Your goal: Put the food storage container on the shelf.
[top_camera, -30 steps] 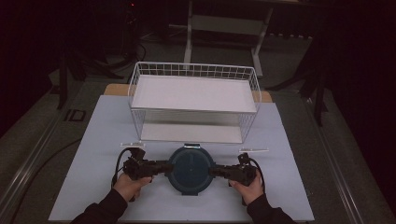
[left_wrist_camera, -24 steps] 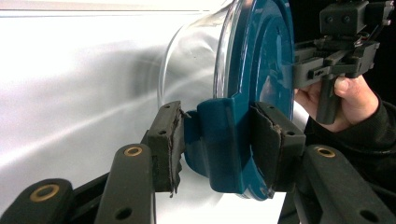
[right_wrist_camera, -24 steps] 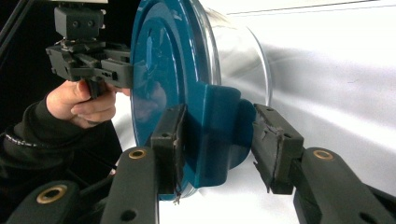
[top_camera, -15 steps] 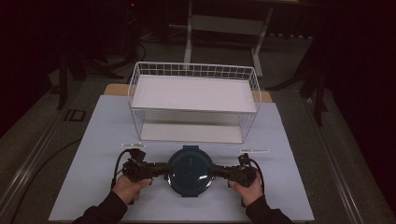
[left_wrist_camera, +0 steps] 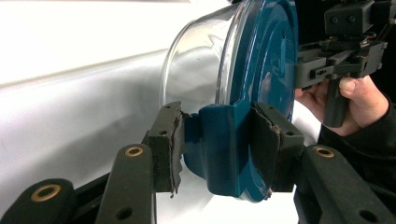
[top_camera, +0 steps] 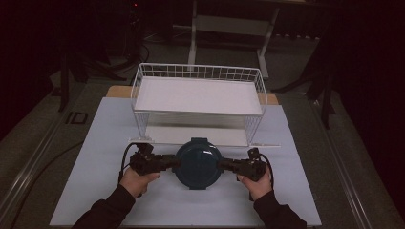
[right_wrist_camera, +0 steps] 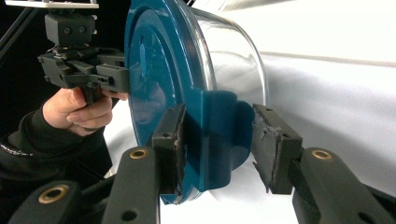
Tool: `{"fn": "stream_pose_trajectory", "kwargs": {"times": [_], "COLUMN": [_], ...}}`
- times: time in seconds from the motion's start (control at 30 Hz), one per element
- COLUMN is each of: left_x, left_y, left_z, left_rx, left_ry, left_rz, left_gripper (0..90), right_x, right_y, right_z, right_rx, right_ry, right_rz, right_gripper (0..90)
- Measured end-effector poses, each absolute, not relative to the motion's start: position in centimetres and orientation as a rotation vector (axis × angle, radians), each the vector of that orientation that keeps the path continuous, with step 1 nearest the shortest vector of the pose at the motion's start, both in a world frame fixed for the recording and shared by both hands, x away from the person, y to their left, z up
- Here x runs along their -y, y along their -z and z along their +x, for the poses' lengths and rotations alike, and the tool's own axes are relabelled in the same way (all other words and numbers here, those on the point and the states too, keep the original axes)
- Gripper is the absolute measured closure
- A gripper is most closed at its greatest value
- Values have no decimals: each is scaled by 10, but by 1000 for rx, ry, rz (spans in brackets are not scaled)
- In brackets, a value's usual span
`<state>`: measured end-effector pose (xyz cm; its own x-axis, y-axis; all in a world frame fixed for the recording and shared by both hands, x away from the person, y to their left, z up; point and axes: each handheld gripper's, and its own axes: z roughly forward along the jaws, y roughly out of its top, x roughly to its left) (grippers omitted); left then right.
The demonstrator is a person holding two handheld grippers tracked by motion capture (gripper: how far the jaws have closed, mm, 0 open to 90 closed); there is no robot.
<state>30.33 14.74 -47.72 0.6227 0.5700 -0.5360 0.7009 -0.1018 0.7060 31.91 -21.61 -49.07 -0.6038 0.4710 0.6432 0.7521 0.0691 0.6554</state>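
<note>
A round glass container (top_camera: pixel 198 163) with a dark blue lid (left_wrist_camera: pixel 266 60) hangs between my two grippers, just in front of the wire rack. My left gripper (top_camera: pixel 175 163) is shut on the lid's left latch tab (left_wrist_camera: pixel 219 140), one pad on each side of it. On the opposite side, my right gripper (top_camera: pixel 222 165) grips the other latch tab (right_wrist_camera: pixel 219 135): one pad lies on the lid's top, the other meets the tab's underside. The left gripper view shows the right gripper (left_wrist_camera: pixel 303 70) at the lid's far rim. The right gripper view shows the left gripper (right_wrist_camera: pixel 119 74) the same way.
A white wire rack (top_camera: pixel 198 71) with a white shelf stands at the back of the white table mat (top_camera: pixel 105 191); the space under its shelf opens toward me. The mat's bare front strip lies below my hands. Dark floor and stands surround the table.
The container has moved a little up the picture, toward the rack, carried by both grippers. The left hand has risen slightly; the right hand has hardly moved.
</note>
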Motion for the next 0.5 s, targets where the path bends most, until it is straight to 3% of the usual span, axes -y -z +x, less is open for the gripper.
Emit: {"fn": "stream_pose_trajectory", "kwargs": {"times": [0.5], "left_x": [-143], "left_y": [480], "left_z": [350], "left_rx": [-961], "left_ry": [72], "left_rz": [1704], "left_gripper": [560], "right_x": [223], "right_y": [484], "right_z": [364], "right_rx": [2101], "right_ry": [1618], "right_rz": [-1249], "right_gripper": [566]}}
